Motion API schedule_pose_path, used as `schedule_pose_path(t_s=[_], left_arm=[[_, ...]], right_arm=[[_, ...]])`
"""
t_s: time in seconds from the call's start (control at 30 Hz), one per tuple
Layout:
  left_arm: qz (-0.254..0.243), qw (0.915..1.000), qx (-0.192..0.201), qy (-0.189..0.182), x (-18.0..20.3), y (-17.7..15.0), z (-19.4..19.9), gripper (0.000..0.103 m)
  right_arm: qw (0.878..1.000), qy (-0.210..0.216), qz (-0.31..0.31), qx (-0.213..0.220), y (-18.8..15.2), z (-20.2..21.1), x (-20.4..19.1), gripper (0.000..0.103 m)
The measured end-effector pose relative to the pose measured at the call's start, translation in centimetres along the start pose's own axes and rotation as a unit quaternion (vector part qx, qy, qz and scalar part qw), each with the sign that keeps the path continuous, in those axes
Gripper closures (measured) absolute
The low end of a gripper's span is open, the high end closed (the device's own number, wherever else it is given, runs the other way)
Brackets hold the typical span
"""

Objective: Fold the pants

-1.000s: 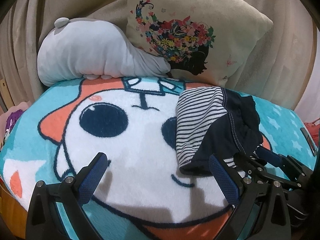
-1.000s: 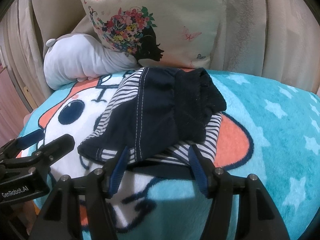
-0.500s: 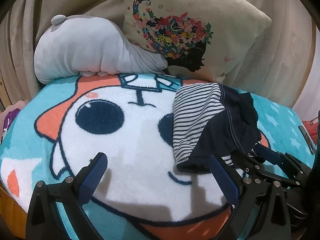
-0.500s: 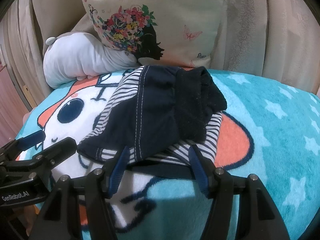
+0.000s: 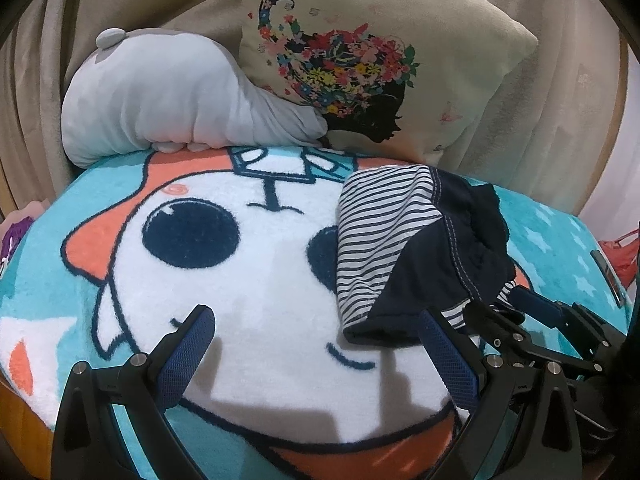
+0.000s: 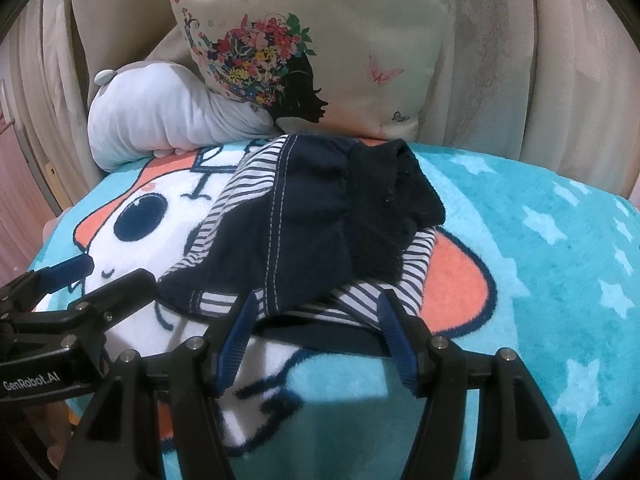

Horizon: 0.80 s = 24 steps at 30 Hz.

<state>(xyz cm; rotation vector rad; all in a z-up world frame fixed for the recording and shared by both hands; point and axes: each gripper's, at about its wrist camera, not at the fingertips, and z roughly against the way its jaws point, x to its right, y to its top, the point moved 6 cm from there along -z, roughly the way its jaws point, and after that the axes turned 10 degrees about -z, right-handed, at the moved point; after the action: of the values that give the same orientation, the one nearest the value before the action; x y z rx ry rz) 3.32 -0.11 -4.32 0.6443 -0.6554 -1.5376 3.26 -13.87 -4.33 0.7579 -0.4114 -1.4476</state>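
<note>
My left claw [image 5: 316,344] stands wide apart, both blue pads over the white face print of the blanket [image 5: 248,280], gripping nothing; its right pad sits just beside the near corner of the pants [image 5: 404,256]. My right claw [image 6: 316,320] is partly spread, narrower than the left one, its pads at the near hem of the pants [image 6: 304,224]. I can't quite tell from here whether the tips touch the cloth or only hover at its edge, but they are not pinching it. The pants lie folded in a navy and striped bundle on the blanket [image 6: 540,264], long axis running away from me toward the floral pillow [image 6: 320,40]. Left of that pillow lies a grey plush cushion [image 5: 168,100], against the beige curtain [image 6: 560,60].
</note>
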Motion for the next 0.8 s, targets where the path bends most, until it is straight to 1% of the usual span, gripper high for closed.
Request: schedule_pose_path(t_s=[0.1, 0.2, 0.5, 0.8], left_arm=[[-0.004, 1.0, 0.0, 0.0, 0.3, 0.0, 0.0, 0.001], [-0.006, 1.0, 0.0, -0.003, 0.4, 0.0, 0.0, 0.001], [-0.003, 1.0, -0.003, -0.008, 0.6, -0.2, -0.2, 0.001], [-0.004, 1.0, 0.0, -0.009, 0.7, -0.2, -0.2, 0.001]], right_arm=[[1.0, -0.002, -0.002, 0.003, 0.2, 0.2, 0.4, 0.041], [1.0, 0.0, -0.008, 0.005, 0.5, 0.5, 0.9, 0.038], [1.0, 0.006, -0.004, 0.01, 0.7, 1.2, 1.0, 0.038], [1.0, 0.004, 0.009, 0.009, 0.1, 1.5, 1.1, 0.038]])
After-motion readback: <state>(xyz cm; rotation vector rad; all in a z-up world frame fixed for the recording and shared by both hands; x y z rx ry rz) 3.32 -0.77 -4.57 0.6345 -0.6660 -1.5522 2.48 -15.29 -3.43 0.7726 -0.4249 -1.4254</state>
